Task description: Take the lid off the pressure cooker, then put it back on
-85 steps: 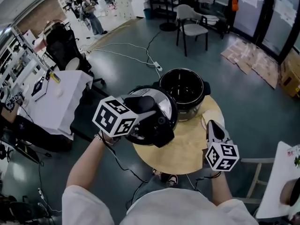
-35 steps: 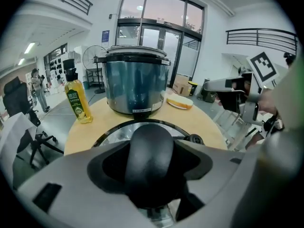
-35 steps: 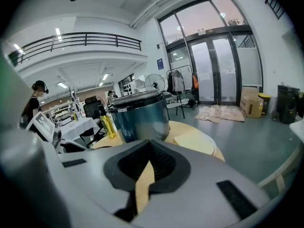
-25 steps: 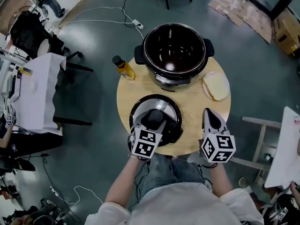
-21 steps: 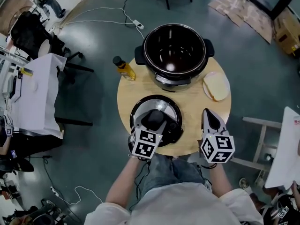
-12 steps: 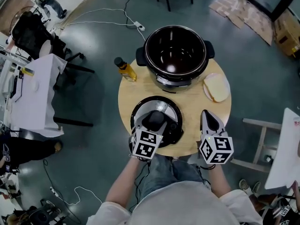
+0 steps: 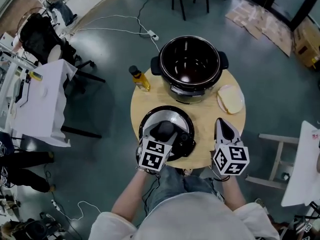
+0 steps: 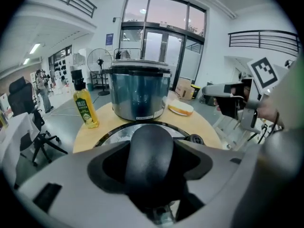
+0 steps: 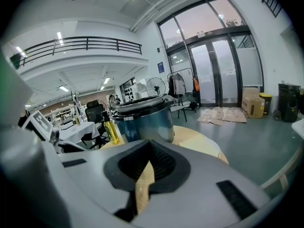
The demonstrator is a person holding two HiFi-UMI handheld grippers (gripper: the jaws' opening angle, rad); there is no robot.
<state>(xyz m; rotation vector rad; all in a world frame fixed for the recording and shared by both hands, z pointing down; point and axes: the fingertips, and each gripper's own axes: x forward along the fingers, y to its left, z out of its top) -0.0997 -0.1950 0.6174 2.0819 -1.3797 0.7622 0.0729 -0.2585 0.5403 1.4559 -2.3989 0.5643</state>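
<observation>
My left gripper (image 7: 163,134) is clamped on the black knob (image 8: 151,148) of the lid (image 7: 175,118). The lid is off the pot, over the table's (image 7: 207,144) 7 o'clock; whether it touches the wood I cannot tell. My right gripper (image 7: 223,130), jaws together on nothing, hangs at 5 o'clock. The open pressure cooker (image 7: 190,64) stands at 12 o'clock and the oil bottle (image 7: 139,79) at 10. I judge the round knob could swivel between the pads on the way across, tilting the lid so its rim catches the pot's edge or clips the bottle.
</observation>
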